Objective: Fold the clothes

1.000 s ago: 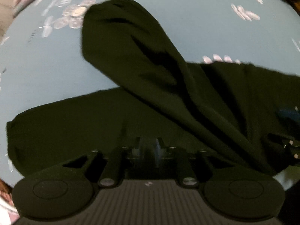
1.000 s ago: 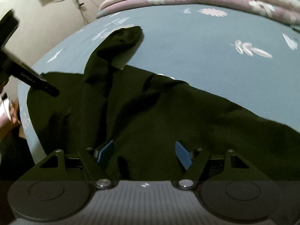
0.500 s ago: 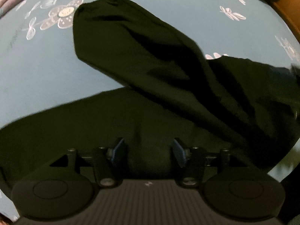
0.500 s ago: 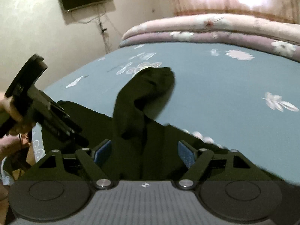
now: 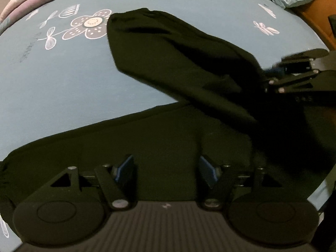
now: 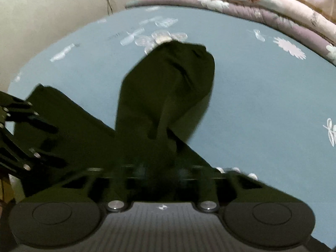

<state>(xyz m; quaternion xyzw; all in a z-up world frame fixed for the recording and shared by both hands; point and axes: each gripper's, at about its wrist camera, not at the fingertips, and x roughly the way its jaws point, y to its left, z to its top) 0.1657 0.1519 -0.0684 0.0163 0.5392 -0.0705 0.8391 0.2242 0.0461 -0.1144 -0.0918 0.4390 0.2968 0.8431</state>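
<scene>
Pinching the black garment [image 6: 163, 96], right claw [image 6: 159, 172] closed, left claw [image 5: 167, 171] opening above its cloth, nothing gripped.

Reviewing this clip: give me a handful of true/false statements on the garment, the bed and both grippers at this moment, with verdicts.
1. The black trousers lie on a blue flowered bedsheet. True.
2. The left gripper is clamped shut on cloth. False: its jaws are opening, pads apart over the fabric.
3. The right gripper is shut on the trousers. True.
4. Both trouser legs lie neatly side by side. False: they spread apart in a V.
5. Folded quilts are stacked at the far edge of the bed. True.
</scene>
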